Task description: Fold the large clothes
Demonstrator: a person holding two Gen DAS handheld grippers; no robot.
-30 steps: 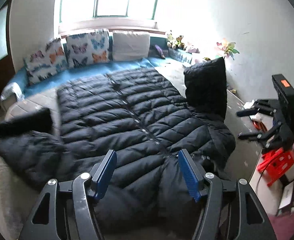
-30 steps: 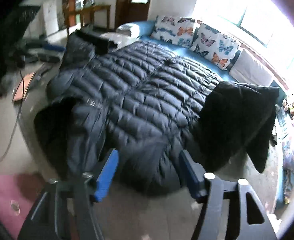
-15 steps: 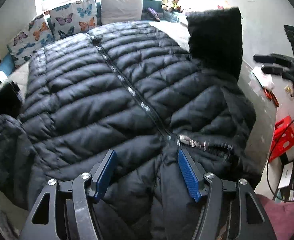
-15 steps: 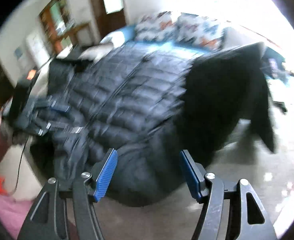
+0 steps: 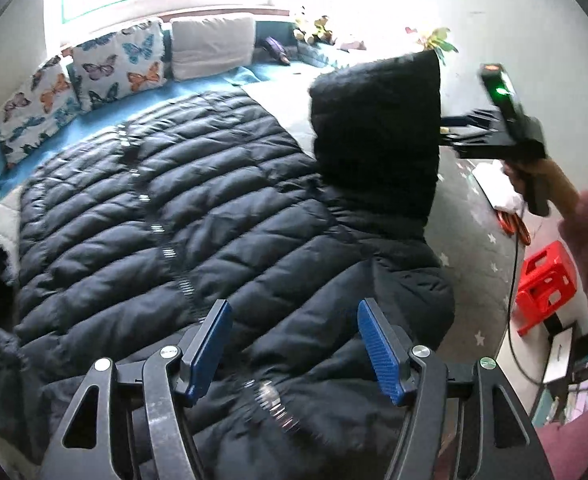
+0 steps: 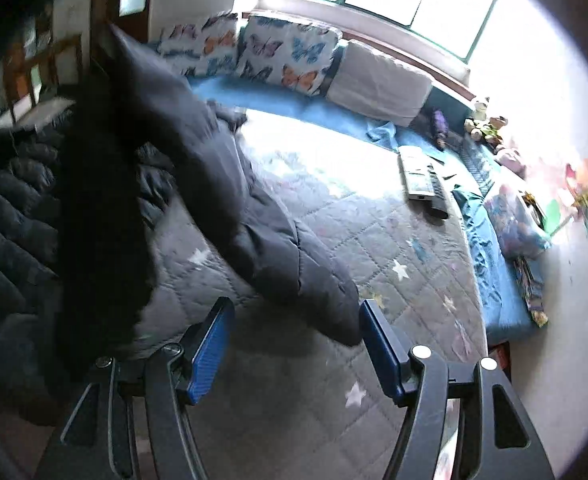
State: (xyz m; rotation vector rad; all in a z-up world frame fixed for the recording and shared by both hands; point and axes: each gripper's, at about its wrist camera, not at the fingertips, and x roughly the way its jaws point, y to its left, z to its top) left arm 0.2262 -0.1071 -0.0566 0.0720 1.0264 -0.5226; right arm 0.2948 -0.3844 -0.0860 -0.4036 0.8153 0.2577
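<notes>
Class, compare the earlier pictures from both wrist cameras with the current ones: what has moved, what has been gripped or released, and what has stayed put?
The right gripper has swung from facing the coat's collar end round to its raised sleeve, whose cuff now hangs near the open pads. The left gripper has closed in over the collar area of the black puffer coat. Nothing was gripped or released. The coat stays spread on the bed, and the butterfly cushions are unmoved.

Black quilted coat [image 5: 198, 216] across the bed [image 5: 462, 248], open left claw [image 5: 294, 344] just above its collar.
</notes>
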